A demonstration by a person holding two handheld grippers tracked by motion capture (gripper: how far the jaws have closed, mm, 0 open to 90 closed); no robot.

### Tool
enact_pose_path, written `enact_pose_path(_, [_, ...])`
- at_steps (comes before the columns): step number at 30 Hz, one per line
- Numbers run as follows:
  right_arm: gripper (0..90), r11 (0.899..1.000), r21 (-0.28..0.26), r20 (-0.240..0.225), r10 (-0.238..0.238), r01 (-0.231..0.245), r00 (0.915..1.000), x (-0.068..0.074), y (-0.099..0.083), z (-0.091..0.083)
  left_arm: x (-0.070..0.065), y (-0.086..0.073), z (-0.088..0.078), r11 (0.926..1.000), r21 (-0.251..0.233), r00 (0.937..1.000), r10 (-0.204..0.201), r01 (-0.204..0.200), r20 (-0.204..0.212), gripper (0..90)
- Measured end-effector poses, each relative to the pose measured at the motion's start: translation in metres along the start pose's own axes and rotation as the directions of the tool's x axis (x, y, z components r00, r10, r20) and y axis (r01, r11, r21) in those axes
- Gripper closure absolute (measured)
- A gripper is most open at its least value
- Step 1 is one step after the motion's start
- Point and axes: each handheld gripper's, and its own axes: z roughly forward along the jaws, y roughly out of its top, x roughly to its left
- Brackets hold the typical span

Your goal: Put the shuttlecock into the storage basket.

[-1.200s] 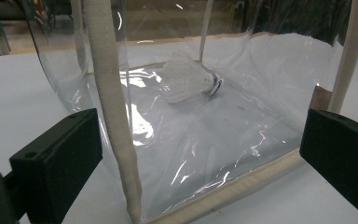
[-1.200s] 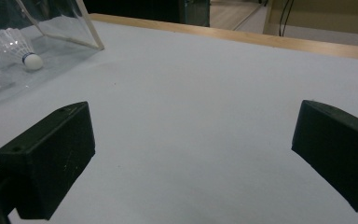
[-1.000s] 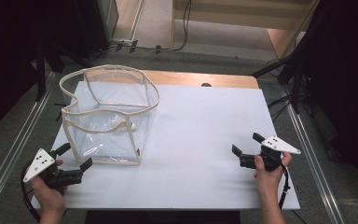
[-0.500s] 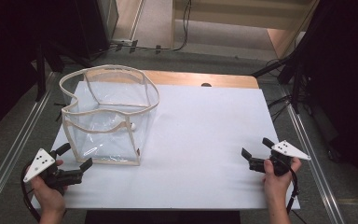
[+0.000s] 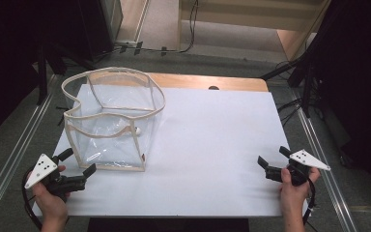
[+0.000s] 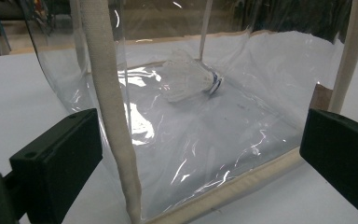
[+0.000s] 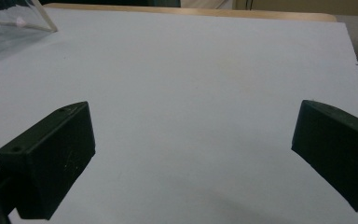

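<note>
A clear plastic bag (image 5: pixel 110 121) with cream fabric edging stands open on the left part of the white table (image 5: pixel 212 140). Inside it lies a white shuttlecock (image 6: pixel 189 80) on its side. My left gripper (image 5: pixel 78 162) rests at the table's front left corner, just in front of the bag's near corner (image 6: pixel 116 154), jaws open and holding nothing. My right gripper (image 5: pixel 274 160) sits near the front right edge, open, with bare white table (image 7: pixel 191 107) between its jaws. The bag's corner (image 7: pixel 14 23) shows far off at the upper left of the right gripper view.
A wooden strip (image 5: pixel 207 81) runs along the table's far edge. Metal rails (image 5: pixel 319 140) flank the table on both sides. Dark stands and cables (image 5: pixel 299 72) are on the floor beyond the right side.
My right gripper has drawn back toward the table's front right edge, away from the middle. The left gripper and the bag have stayed where they were.
</note>
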Motion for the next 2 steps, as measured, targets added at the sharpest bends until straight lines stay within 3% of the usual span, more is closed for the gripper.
enact_pose_path(2, [0.0, 1.0, 0.003, 0.01, -0.001, 0.001, 0.9999, 0.0006, -0.0004, 0.0012, 0.0003, 0.0001, 0.0002, 1.0, 0.003, 1.0, 0.001, -0.001, -0.003, 0.0])
